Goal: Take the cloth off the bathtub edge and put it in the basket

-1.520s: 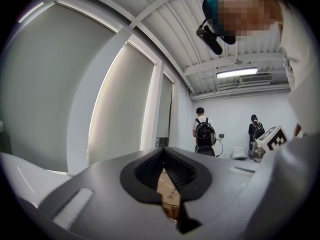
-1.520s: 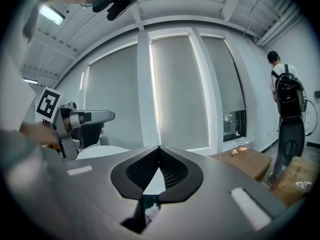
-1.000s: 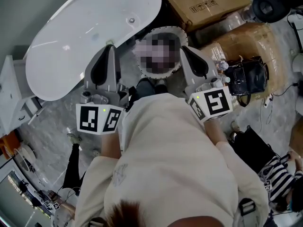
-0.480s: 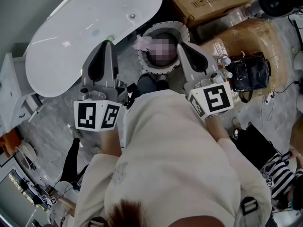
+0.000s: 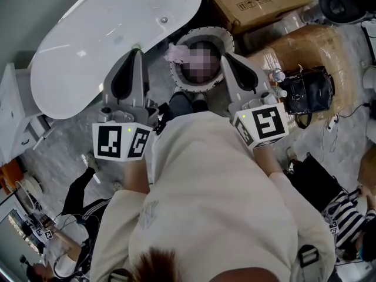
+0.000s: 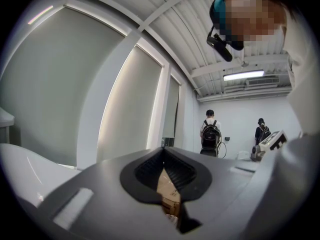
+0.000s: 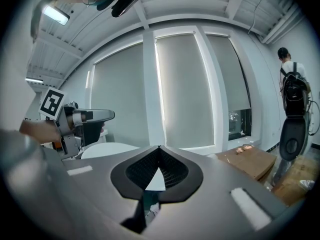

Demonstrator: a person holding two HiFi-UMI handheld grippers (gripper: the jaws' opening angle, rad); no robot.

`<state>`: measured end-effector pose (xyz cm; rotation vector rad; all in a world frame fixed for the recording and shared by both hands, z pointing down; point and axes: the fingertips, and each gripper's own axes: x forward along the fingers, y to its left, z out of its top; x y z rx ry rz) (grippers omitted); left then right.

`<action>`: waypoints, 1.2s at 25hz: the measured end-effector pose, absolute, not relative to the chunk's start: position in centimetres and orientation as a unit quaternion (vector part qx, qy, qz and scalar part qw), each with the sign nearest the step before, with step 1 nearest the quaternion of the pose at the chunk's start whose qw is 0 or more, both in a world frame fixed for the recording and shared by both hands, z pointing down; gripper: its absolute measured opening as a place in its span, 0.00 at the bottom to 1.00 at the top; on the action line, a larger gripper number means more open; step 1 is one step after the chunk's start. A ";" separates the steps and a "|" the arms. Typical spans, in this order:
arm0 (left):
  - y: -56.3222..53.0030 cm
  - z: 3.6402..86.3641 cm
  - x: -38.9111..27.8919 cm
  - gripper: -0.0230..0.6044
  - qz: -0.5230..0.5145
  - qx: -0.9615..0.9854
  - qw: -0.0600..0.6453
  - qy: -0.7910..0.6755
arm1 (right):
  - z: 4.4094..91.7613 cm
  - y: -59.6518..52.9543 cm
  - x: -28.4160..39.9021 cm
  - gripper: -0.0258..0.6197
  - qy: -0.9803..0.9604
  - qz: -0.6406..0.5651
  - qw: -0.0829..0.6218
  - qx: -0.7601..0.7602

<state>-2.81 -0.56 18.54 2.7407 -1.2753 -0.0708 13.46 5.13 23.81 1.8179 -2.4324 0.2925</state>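
The white bathtub (image 5: 111, 34) lies at the upper left of the head view. Right of it stands a round basket with a pale rim (image 5: 224, 38); a mosaic patch covers its inside. A small pinkish crumpled cloth (image 5: 174, 53) rests at the basket's left rim. My left gripper (image 5: 136, 53) points level over the tub's near edge, shut and empty. My right gripper (image 5: 226, 56) is held at the basket's right rim, also shut with nothing in it. In the gripper views both pairs of jaws, left (image 6: 162, 150) and right (image 7: 159, 147), meet at the tip.
Behind the basket sit a cardboard box (image 5: 258, 2), a wrapped brown bundle (image 5: 308, 49) and a black bag (image 5: 305, 94). A person (image 5: 79, 201) is at the lower left, another in stripes (image 5: 346, 216) at the lower right. Two people (image 6: 210, 134) stand by the far wall.
Both grippers have stayed where they were. The pinkish cloth now shows beside the mosaic patch. The person at the lower left has come further into view.
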 end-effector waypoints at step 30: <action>-0.6 18.7 -2.0 0.11 -0.015 0.906 0.058 -0.419 | 23.8 5.3 14.5 0.04 -0.789 0.109 0.033 0.603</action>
